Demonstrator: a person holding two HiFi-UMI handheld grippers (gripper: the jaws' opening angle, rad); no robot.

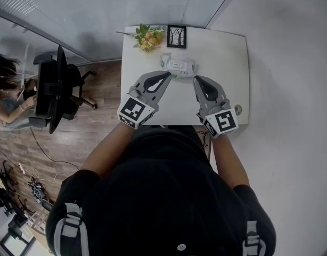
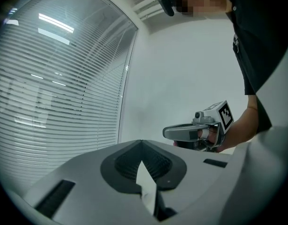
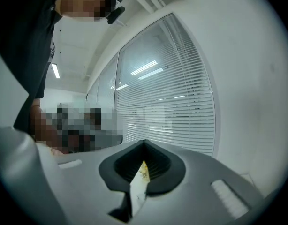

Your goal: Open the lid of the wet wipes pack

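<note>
The wet wipes pack (image 1: pixel 178 65) is white with green ends and lies flat on the white table (image 1: pixel 227 57), towards its far side. I cannot tell how its lid stands. My left gripper (image 1: pixel 169 74) is shut on nothing, its tips just short of the pack's left end. To the right, my right gripper (image 1: pixel 196 78) is also shut and empty, just short of the pack's right end. Both point nearly level, so the pack is hidden in both gripper views. The left gripper (image 2: pixel 141 142) faces a white wall, with the right gripper (image 2: pixel 191 131) beside it. The right gripper (image 3: pixel 144 142) faces window blinds.
Yellow flowers (image 1: pixel 147 37) and a black picture frame (image 1: pixel 176 36) stand at the table's far edge behind the pack. A small round thing (image 1: pixel 238 110) sits near the right edge. An office chair (image 1: pixel 73 87) and a seated person (image 1: pixel 9 97) are off to the left.
</note>
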